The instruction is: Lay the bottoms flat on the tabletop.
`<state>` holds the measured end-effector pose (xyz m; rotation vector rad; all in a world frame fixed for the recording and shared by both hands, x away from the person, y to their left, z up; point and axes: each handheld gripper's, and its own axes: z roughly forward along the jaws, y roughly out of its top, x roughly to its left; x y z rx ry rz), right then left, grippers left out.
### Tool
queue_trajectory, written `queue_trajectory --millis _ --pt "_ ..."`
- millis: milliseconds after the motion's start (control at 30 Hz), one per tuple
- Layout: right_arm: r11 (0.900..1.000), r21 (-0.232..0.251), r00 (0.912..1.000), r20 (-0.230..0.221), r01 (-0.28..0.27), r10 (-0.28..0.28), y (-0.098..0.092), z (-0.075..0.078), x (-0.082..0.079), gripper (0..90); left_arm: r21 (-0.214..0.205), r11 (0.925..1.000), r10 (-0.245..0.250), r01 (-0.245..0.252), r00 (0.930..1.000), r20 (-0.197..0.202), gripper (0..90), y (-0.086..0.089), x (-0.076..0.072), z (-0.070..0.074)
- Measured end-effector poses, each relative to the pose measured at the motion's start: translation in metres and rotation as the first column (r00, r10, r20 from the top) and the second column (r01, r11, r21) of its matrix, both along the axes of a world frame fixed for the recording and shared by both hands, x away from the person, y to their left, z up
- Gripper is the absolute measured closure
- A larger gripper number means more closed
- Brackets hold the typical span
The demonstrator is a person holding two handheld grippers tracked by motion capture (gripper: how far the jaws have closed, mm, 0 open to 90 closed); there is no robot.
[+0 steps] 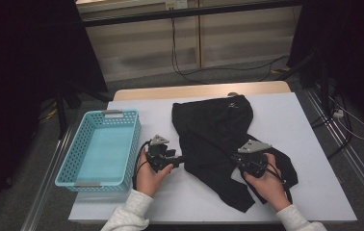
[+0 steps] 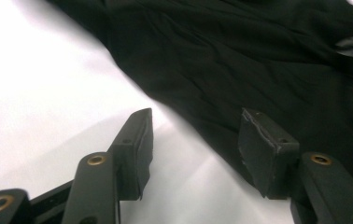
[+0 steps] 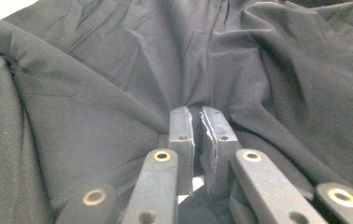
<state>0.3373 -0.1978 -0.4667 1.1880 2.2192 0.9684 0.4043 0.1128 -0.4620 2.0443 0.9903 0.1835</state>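
Note:
A black garment lies crumpled on the white table, spreading from the middle toward the front right. My left gripper stands open just off the cloth's left edge. In the left gripper view its jaws are spread over bare white surface, with the garment starting just beyond the right fingertip and nothing between them. My right gripper rests on the garment's lower right part. In the right gripper view its jaws are shut, and folds of the black fabric gather in toward the fingertips, pinched there.
A light blue perforated basket stands empty at the table's left side, close to my left hand. Bare white table lies to the right of the garment and along the front edge. Beyond the far edge are cables on the floor.

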Motion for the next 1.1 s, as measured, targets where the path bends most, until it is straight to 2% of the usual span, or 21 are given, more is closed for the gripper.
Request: queue_trajectory --millis 67,167,200,233,267,300,333,400,433,533,600,667,767,867,933,1000,1033,1067,1100 --pt "1.0 -0.001 1.0 0.001 -0.005 0.005 0.001 -0.001 0.0 82.9 0.017 0.9998 0.014 -0.014 0.9999 0.01 45.0 -0.005 0.004 -0.004" --pt "1.0 0.002 1.0 0.002 -0.008 0.008 0.001 -0.001 0.0 83.2 0.058 0.9977 0.031 -0.034 0.9982 0.051 46.9 -0.013 0.006 -0.006" --pt "1.0 0.003 1.0 0.001 -0.009 0.009 0.001 -0.001 -0.001 83.2 0.063 0.9972 0.036 -0.04 0.9979 0.054 47.1 -0.017 0.006 -0.006" --pt "0.9999 0.008 1.0 -0.002 -0.006 0.006 0.002 -0.001 -0.001 83.6 0.053 0.9978 0.038 -0.04 0.9983 0.045 52.7 -0.019 0.006 -0.006" --pt "0.9999 0.008 1.0 -0.002 -0.006 0.006 0.002 -0.001 -0.001 83.6 0.042 0.9985 0.033 -0.035 0.9988 0.037 52.7 -0.022 0.006 -0.006" --pt "1.0 0.004 1.0 -0.001 -0.004 0.004 0.002 -0.001 -0.002 84.2 0.04 0.9987 0.029 -0.03 0.9991 0.032 59.1 -0.024 0.006 -0.006" --pt "1.0 0.0 1.0 0.002 0.003 -0.003 0.002 0.0 -0.002 84.8 0.022 0.9995 0.024 -0.025 0.9995 0.019 66.2 -0.025 0.006 -0.007" --pt "0.9998 0.008 0.9992 0.035 0.02 -0.02 0.0 0.0 -0.003 85.7 -0.04 0.9989 0.023 -0.024 0.9986 -0.049 88.9 -0.025 0.008 -0.009" --pt "0.9996 0.012 0.9989 0.04 0.025 -0.025 -0.001 0.0 -0.004 85.7 -0.035 0.9991 0.019 -0.021 0.9969 -0.077 89.4 -0.025 0.009 -0.006" --pt "0.9994 0.026 0.9994 0.027 0.023 -0.024 -0.003 -0.001 -0.003 85.7 -0.037 0.9992 0.009 -0.013 0.9955 -0.094 89.7 -0.021 0.01 0.0" --pt "0.9993 0.035 0.9995 0.028 0.014 -0.015 -0.004 -0.001 -0.003 85.4 -0.038 0.9988 0.027 -0.031 0.9939 -0.107 89.8 -0.012 0.011 0.008" --pt "0.9988 0.048 0.9993 0.036 -0.003 0.001 -0.002 0.0 -0.004 85.1 -0.02 0.9988 0.042 -0.045 0.9921 -0.119 89.8 0.001 0.013 0.015" --pt "0.9975 0.064 0.9991 0.032 -0.03 0.028 0.005 0.001 -0.005 84.7 0.007 0.9966 0.082 -0.082 0.9877 -0.133 89.7 0.016 0.015 0.016" --pt "0.9973 0.047 0.9977 0.038 -0.057 0.056 0.013 0.001 -0.007 85.4 0.005 0.9962 0.086 -0.087 0.9849 -0.15 89.3 0.023 0.016 0.013" --pt "0.997 0.033 0.9967 0.042 -0.07 0.069 0.016 0.002 -0.008 84.6 0.005 0.9968 0.079 -0.079 0.9858 -0.148 88.4 0.024 0.015 0.009" --pt "0.9969 0.035 0.9968 0.039 -0.071 0.069 0.017 0.003 -0.009 82.2 0.021 0.9968 0.079 -0.077 0.9886 -0.128 86.4 0.024 0.013 0.009" --pt "0.9976 0.03 0.9973 0.041 -0.062 0.061 0.016 0.004 -0.009 76.3 0.017 0.9969 0.078 -0.076 0.989 -0.126 78.4 0.025 0.012 0.009" --pt "0.9976 0.03 0.9973 0.041 -0.062 0.061 0.016 0.004 -0.009 76.3 0.015 0.9969 0.078 -0.077 0.9897 -0.12 78.4 0.025 0.011 0.009" --pt "0.9981 0.03 0.9978 0.041 -0.054 0.053 0.014 0.004 -0.01 72.5 0.01 0.997 0.077 -0.076 0.9897 -0.121 70.3 0.025 0.009 0.01"
